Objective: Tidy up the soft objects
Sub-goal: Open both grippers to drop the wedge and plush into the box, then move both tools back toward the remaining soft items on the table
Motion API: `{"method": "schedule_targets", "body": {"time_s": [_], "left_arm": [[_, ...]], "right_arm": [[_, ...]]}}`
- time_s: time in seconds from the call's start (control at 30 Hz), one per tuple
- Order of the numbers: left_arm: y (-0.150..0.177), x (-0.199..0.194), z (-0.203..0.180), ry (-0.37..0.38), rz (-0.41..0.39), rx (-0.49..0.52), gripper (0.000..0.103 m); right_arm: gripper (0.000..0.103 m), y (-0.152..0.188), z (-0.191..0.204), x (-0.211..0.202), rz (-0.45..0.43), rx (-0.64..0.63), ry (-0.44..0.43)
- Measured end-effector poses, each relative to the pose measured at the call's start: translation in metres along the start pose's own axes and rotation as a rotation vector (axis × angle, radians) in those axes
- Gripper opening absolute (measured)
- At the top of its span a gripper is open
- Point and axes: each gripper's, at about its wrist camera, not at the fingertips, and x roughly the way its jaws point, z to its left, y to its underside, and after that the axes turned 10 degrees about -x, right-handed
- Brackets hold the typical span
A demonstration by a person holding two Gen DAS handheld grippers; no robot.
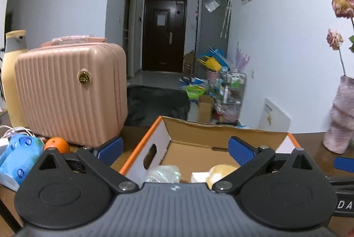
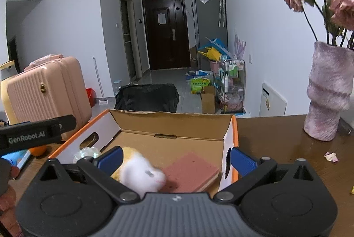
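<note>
Plush toy (image 2: 141, 172) lies in the box (image 2: 172, 124), both grippers spread wide above it with nothing between their pads.

Orange-and-white and blurred in the right view, the plush looks light and squashy; I'd pinch it across its round body, where it should give without slipping. Touching it is a pink sponge (image 2: 192, 170), a flat slab with a pale underlayer, likely springy and best taken by its edges. A crinkly clear bag (image 2: 87, 153) sits in the box's left corner; what it holds I cannot tell. The box is corrugated card, white outside with orange edging and cut handholds. The right gripper (image 2: 174, 159) hangs over its right wall, the left gripper (image 1: 176, 149) over its near left end. Around stand a ribbed pink case (image 1: 70, 93), an orange (image 1: 57, 145), and a fuzzy vase (image 2: 329, 91) on the wooden table (image 2: 276, 137).
</note>
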Motion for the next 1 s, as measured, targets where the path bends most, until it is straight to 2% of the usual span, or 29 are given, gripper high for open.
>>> {"method": "schedule_targets", "body": {"time_s": [0.43,1.0], "left_arm": [[-0.009,-0.038,0.022,0.031,0.005,-0.023,0.103],[0.012,-0.092,0.056,0.013,0.02,0.001,0.103]], "right_arm": [[0.103,0.011,0.019,-0.038,-0.023,-0.042,0.026],[0.103,0.036,0.053,-0.096,-0.031,-0.058,0.013]]}}
